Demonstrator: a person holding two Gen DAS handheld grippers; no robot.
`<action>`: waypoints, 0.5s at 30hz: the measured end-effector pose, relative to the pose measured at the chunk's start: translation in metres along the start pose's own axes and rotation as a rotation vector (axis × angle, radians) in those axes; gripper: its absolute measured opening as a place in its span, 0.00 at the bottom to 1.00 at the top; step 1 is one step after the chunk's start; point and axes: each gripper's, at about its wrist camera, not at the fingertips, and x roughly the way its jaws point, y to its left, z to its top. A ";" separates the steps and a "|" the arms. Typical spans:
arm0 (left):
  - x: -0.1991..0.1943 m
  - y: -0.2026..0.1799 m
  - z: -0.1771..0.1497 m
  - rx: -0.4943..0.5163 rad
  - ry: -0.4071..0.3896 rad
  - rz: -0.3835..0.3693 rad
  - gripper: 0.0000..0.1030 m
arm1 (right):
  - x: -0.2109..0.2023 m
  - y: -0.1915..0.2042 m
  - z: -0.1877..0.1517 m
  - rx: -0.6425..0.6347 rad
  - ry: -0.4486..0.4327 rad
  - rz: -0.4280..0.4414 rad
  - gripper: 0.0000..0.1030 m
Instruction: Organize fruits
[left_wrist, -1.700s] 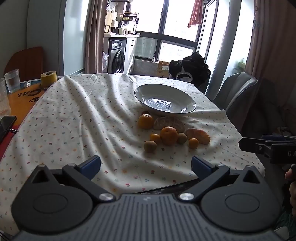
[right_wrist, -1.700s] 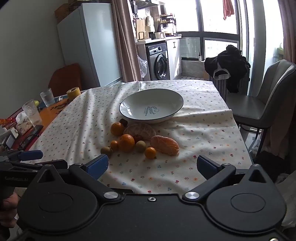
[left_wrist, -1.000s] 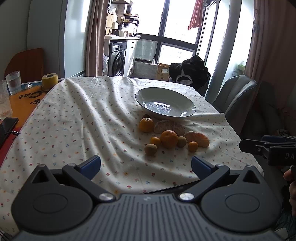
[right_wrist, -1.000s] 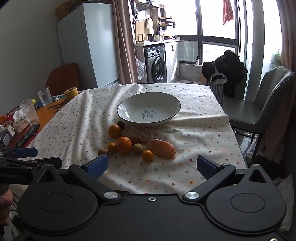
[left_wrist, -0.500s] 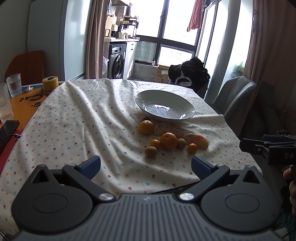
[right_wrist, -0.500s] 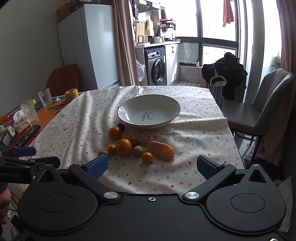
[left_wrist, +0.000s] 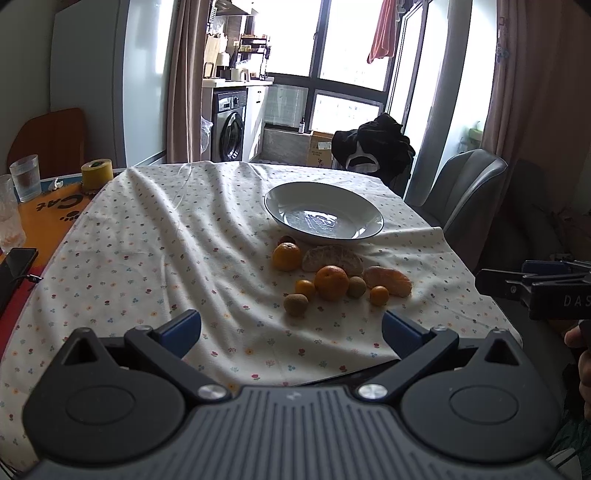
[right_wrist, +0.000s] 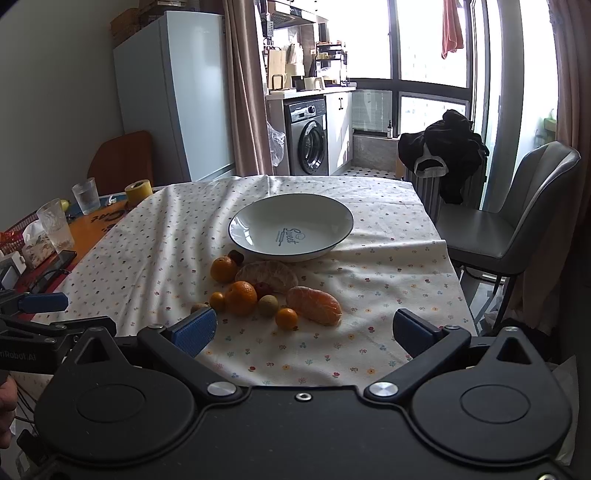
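Nothing is sorted yet: the oranges (right_wrist: 241, 297), kumquats (right_wrist: 286, 318) and peeled tangerine (right_wrist: 314, 305) are all lying on the tablecloth (right_wrist: 155, 251) just near of the empty plate (right_wrist: 255, 221). Left gripper (left_wrist: 291, 328) and right gripper (right_wrist: 304, 332) are both hovering with jaws spread, holding nothing.

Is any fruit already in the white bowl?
No: in the right wrist view the white bowl shows only its printed inside, and the fruit lies in a cluster on the tablecloth in front of it.

Tape roll (left_wrist: 96, 172), 2 glasses, phone (left_wrist: 14, 264), chair (right_wrist: 517, 206).
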 end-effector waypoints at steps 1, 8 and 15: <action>0.000 0.000 0.000 -0.001 0.000 -0.001 1.00 | 0.000 0.000 0.000 -0.001 0.000 0.000 1.00; -0.002 0.000 0.000 0.000 -0.005 -0.006 1.00 | 0.000 0.001 0.000 -0.004 0.002 -0.002 1.00; -0.002 0.000 0.000 -0.003 -0.007 -0.006 1.00 | 0.000 0.001 0.000 -0.004 0.002 -0.003 1.00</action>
